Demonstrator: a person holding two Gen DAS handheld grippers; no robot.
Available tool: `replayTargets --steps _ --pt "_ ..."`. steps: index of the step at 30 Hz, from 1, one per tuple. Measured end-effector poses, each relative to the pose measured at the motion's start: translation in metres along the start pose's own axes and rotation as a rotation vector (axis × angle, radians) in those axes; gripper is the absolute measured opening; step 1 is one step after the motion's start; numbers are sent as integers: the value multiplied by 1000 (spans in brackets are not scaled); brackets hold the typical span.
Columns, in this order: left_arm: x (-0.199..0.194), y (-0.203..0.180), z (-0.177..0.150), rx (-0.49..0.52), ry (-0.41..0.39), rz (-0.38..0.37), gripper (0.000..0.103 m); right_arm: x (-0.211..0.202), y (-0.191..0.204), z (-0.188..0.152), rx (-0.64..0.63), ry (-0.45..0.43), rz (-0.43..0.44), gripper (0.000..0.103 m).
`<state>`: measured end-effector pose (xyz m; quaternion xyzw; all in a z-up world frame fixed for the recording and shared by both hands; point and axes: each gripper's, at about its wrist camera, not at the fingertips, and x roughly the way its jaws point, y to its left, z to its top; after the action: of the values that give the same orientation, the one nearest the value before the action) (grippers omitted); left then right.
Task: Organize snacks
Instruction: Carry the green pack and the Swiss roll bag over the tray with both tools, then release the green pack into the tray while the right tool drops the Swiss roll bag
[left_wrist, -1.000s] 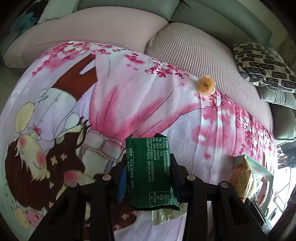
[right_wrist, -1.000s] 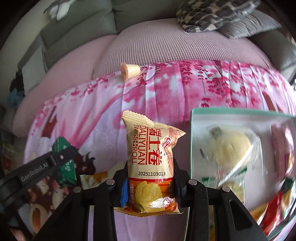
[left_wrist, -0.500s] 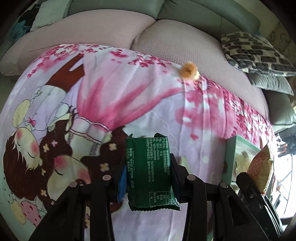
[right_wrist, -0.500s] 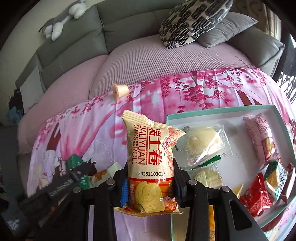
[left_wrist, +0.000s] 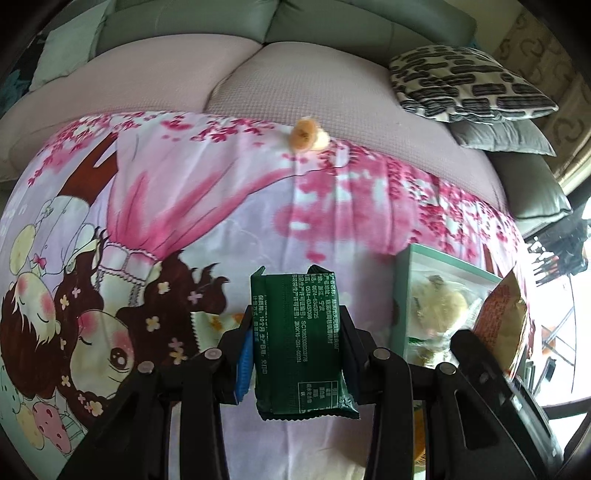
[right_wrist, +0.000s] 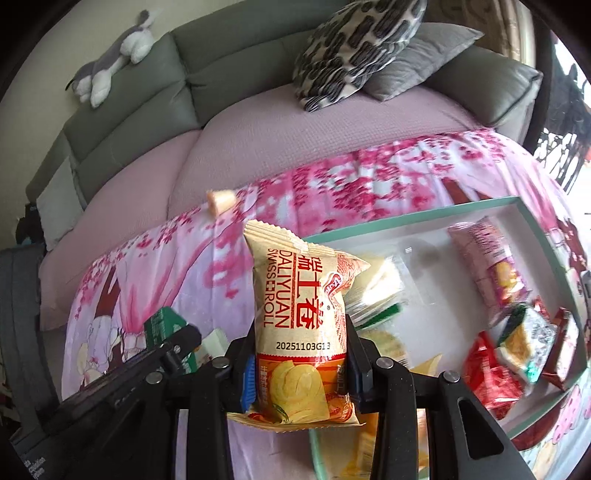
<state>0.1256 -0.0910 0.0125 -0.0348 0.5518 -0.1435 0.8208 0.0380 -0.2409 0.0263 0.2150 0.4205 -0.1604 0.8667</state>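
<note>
My left gripper (left_wrist: 297, 343) is shut on a dark green snack packet (left_wrist: 301, 339), held above the pink cartoon cloth. My right gripper (right_wrist: 301, 350) is shut on a tan Swiss roll packet (right_wrist: 301, 317), held at the left edge of the green-rimmed box (right_wrist: 406, 218). The box holds several wrapped snacks, among them a red packet (right_wrist: 487, 373) and a pink packet (right_wrist: 487, 262). The box (left_wrist: 400, 295) and the Swiss roll packet (left_wrist: 504, 317) also show at the right of the left wrist view. The left gripper with the green packet (right_wrist: 162, 325) shows at the lower left of the right wrist view.
A small orange-and-cream snack (left_wrist: 306, 134) lies at the cloth's far edge; it also shows in the right wrist view (right_wrist: 220, 199). A pale packet (left_wrist: 214, 323) lies on the cloth under the left gripper. Behind are the pink sofa cushions (left_wrist: 314, 88), patterned pillows (right_wrist: 351, 44) and a plush toy (right_wrist: 110, 70).
Both grippers have risen and drawn back with their packets. The right one has moved over the box's left edge, so more of the box and its snacks shows.
</note>
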Motion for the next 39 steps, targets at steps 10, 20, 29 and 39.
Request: replayTargets --steps 10,20,29,39 --pt "-6 -43 -16 106 18 -66 41 -28 -71 17 176 -88 -87 40" --pt "12 -85 -21 201 51 -76 41 -21 -121 20 282 -61 -118 40" --pt "27 -114 -20 249 71 -88 41 -6 -121 14 279 -14 -105 40" --pt "45 -135 -22 264 93 -102 41 -1 -130 14 300 8 -110 40"
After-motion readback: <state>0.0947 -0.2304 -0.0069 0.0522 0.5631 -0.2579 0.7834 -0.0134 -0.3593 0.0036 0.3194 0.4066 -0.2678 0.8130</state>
